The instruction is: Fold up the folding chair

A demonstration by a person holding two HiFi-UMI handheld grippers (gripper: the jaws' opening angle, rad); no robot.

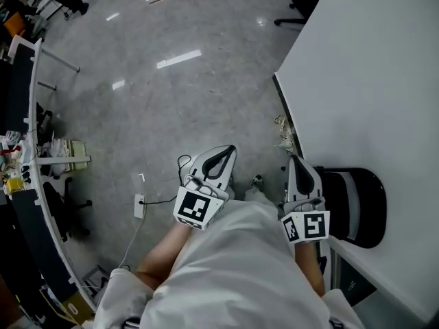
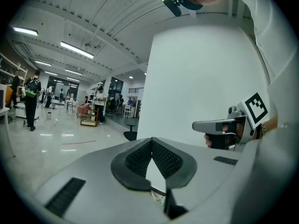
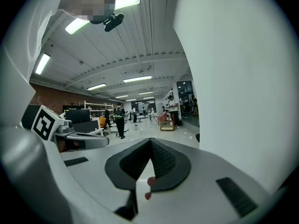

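I can make out no folding chair in any view. My left gripper (image 1: 223,152) is held in front of the person's white-clad body above the grey floor, shut and empty. My right gripper (image 1: 296,162) is beside it, close to the edge of a big white panel (image 1: 370,81), also shut and empty. In the left gripper view the black pads (image 2: 140,158) of my left gripper (image 2: 152,141) meet at the tips, and the right gripper (image 2: 219,125) shows before the white panel. In the right gripper view the jaws of my right gripper (image 3: 150,143) are closed, with the left gripper (image 3: 79,139) at the left.
A black round object (image 1: 360,208) sits against the white panel just right of the right gripper. A power strip (image 1: 139,205) with a cable lies on the floor. A curved desk (image 1: 27,184) lines the left side, an office chair base (image 1: 298,5) stands far off, and people (image 2: 31,97) stand in the hall.
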